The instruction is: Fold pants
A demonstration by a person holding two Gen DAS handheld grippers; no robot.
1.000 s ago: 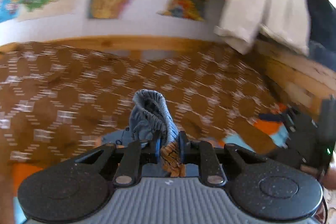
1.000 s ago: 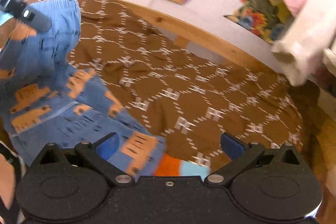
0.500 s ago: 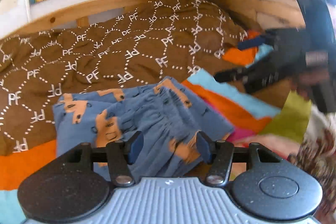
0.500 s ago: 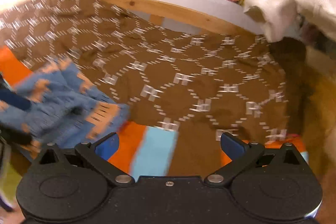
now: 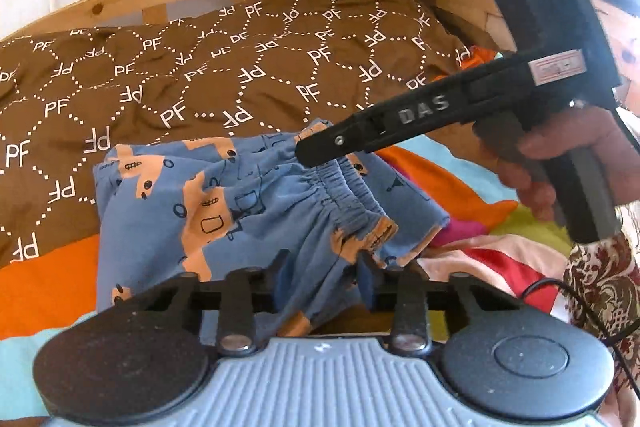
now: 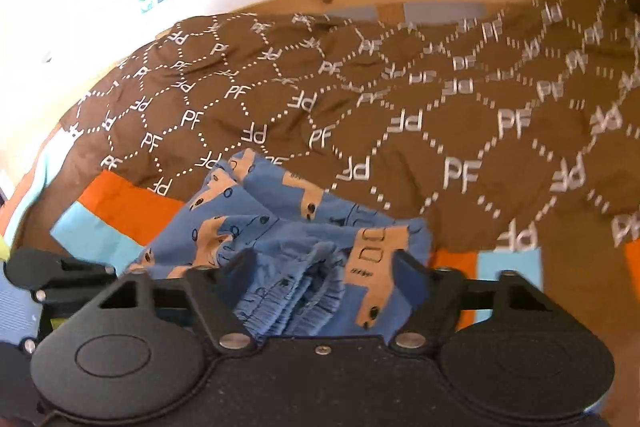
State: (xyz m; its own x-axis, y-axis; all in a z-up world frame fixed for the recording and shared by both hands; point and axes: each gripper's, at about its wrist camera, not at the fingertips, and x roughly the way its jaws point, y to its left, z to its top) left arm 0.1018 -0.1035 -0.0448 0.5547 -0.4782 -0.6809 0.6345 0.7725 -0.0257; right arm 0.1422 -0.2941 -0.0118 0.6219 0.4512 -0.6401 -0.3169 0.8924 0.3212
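In the left wrist view, the left gripper (image 5: 324,273) was closing — blue pants (image 5: 248,203) bunched between its fingers on the bed's brown blanket (image 5: 240,67), pads not visibly pinching. In the right wrist view, the right gripper (image 6: 320,269) was closing around the waistband, not yet clamped.

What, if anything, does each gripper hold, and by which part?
Neither grips firmly yet: both the left gripper and right gripper are closing around the blue pants' gathered waistband.
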